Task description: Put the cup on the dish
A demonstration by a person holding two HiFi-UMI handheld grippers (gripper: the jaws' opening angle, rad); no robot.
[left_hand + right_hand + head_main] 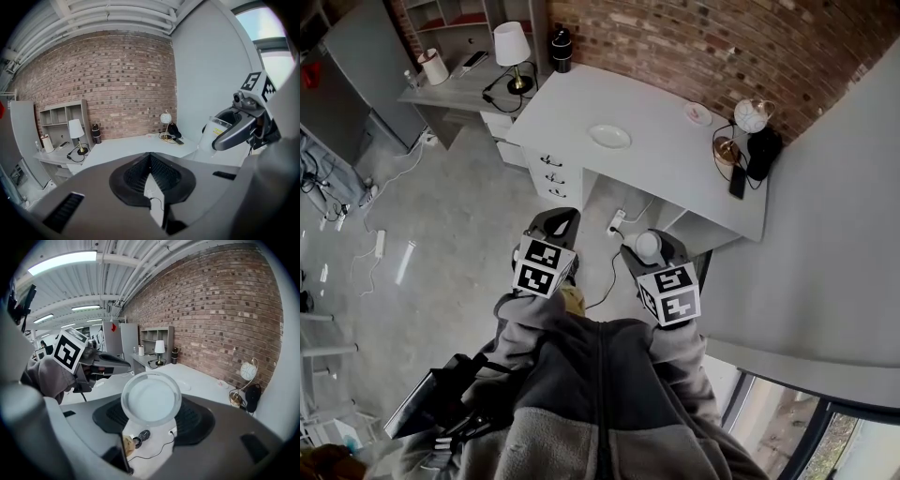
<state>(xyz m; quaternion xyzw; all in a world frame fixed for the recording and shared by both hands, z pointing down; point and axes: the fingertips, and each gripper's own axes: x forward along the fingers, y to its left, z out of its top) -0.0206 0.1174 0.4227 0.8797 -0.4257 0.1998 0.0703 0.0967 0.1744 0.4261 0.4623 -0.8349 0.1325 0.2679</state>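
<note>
A translucent white cup (649,247) sits between the jaws of my right gripper (652,244), which is shut on it. In the right gripper view the round cup (151,398) fills the gap between the jaws. The white dish (609,137) lies on the grey desk (666,173), well ahead of both grippers, and its edge (183,386) shows just past the cup. My left gripper (564,219) hangs beside the right one over the floor. Its jaws meet at their tips (150,157) and hold nothing. From the left gripper view, the cup (213,132) shows held at the right.
On the desk's far side stand a globe lamp (752,116), a black object (763,150) and a small saucer (697,114). A table lamp (512,47) and dark bottle (561,47) stand at the back left. Cables and a power strip (616,222) lie on the floor below. A grey wall rises at the right.
</note>
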